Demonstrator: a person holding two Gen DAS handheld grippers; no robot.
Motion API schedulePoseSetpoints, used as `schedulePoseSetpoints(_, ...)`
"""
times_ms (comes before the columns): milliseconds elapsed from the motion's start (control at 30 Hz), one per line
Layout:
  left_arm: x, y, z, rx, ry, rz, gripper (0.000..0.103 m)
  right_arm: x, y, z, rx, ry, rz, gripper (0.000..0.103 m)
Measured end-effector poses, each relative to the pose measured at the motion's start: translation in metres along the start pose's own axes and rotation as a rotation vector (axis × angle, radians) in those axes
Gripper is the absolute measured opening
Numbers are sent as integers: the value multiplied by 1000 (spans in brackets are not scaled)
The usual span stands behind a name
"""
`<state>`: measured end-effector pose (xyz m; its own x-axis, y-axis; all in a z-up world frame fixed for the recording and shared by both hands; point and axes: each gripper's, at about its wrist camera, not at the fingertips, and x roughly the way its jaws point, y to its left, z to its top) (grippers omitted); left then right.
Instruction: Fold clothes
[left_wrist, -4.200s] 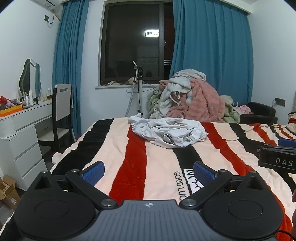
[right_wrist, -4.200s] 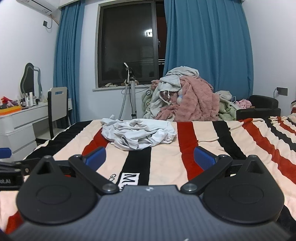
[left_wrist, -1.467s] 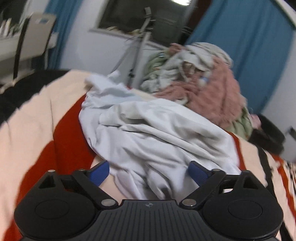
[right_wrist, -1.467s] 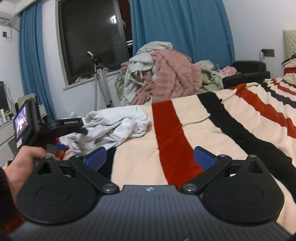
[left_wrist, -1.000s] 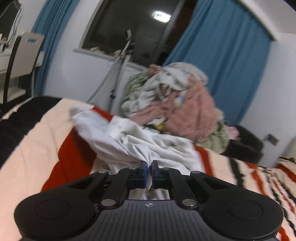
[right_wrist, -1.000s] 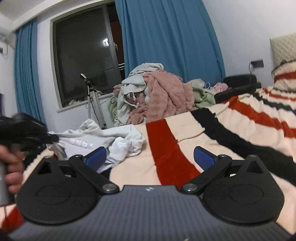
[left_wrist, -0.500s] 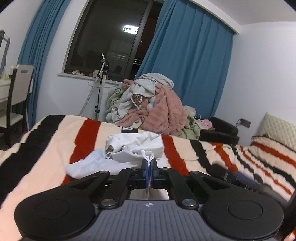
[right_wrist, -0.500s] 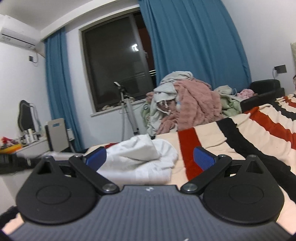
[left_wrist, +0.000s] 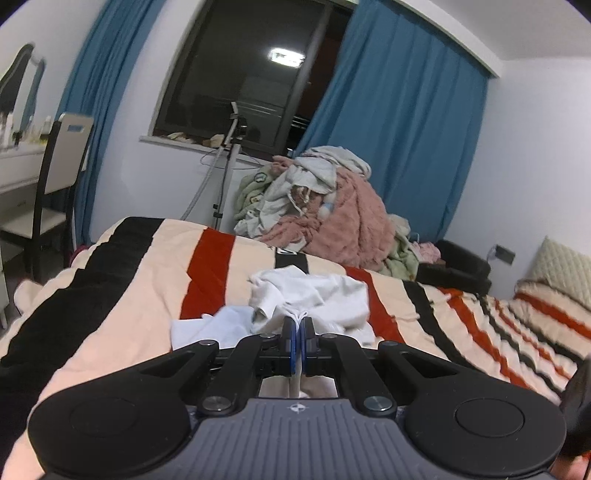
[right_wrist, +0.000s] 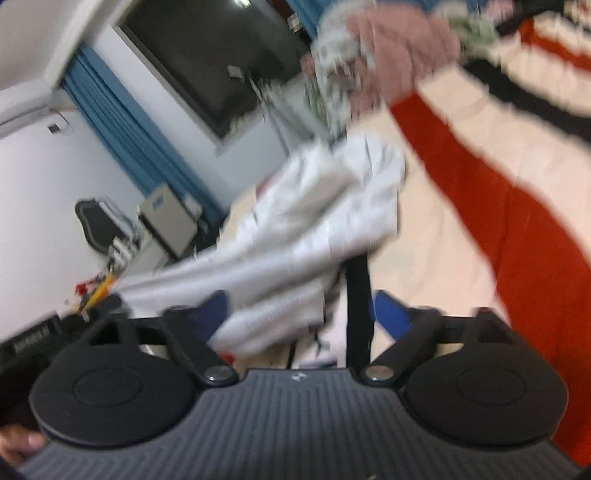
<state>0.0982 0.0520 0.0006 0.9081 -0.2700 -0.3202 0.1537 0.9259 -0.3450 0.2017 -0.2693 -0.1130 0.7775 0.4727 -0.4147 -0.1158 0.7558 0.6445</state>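
Note:
A crumpled white garment (left_wrist: 314, 295) lies on the striped blanket (left_wrist: 140, 280) of the bed. My left gripper (left_wrist: 298, 325) is shut on a bunched fold of it, and the cloth trails away from the blue pads. In the blurred, tilted right wrist view the same garment (right_wrist: 314, 221) hangs stretched in front of my right gripper (right_wrist: 303, 314). That gripper is open, its blue pads wide apart, with the lower edge of the cloth between them. The left gripper's body shows at the lower left of that view (right_wrist: 33, 339).
A heap of pink, grey and green clothes (left_wrist: 325, 210) sits at the far end of the bed. A tripod (left_wrist: 229, 162) stands by the window. A chair (left_wrist: 55, 177) and white desk are at left. A black armchair (left_wrist: 461, 269) and pillow (left_wrist: 561, 269) are at right.
The left gripper stays shut on the garment and has drawn it nearer. The right gripper has tilted and moved in close, so the garment's edge now lies between its open pads.

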Motion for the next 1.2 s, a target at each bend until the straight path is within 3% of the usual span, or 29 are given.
schedulePoseSetpoints(100, 20, 39, 3, -187, -4, -44, 3, 30, -9, -4, 26, 71, 34, 76)
schedulePoseSetpoints(267, 32, 81, 1, -412, -30, -34, 3, 70, -11, -5, 25, 104, 144, 75)
schedulePoseSetpoints(333, 36, 81, 3, -365, -17, 14, 3, 75, -8, -5, 8, 93, 176, 72)
schedulePoseSetpoints(467, 55, 80, 4, -284, 42, 114, 4, 74, 1, -7, -53, 75, 147, 45)
schedulePoseSetpoints(600, 84, 99, -7, -273, 146, 188, 14, 60, 9, -3, -124, 1, 84, 44)
schedulePoseSetpoints(700, 93, 113, -12, -311, 193, 204, 24, 46, 12, 4, -139, -50, 70, 44)
schedulePoseSetpoints(767, 91, 120, -14, -355, 232, 201, 44, 38, 16, 4, -194, -71, 36, 45)
schedulePoseSetpoints(833, 83, 125, -14, -419, 282, 187, 50, 34, 23, 1, -282, -77, -19, 45)
schedulePoseSetpoints(933, 54, 123, -13, -438, 307, 223, 60, 35, 31, -7, -380, -61, -68, 45)
schedulePoseSetpoints(1000, 30, 112, -11, -359, 315, 280, 61, 41, 36, -12, -414, -32, -74, 45)
schedulePoseSetpoints(1100, -3, 84, -7, -158, 291, 352, 63, 48, 40, -23, -464, 17, -88, 45)
schedulePoseSetpoints(1200, -8, 52, -9, 10, 305, 301, 70, 60, 42, -32, -530, 66, -138, 45)
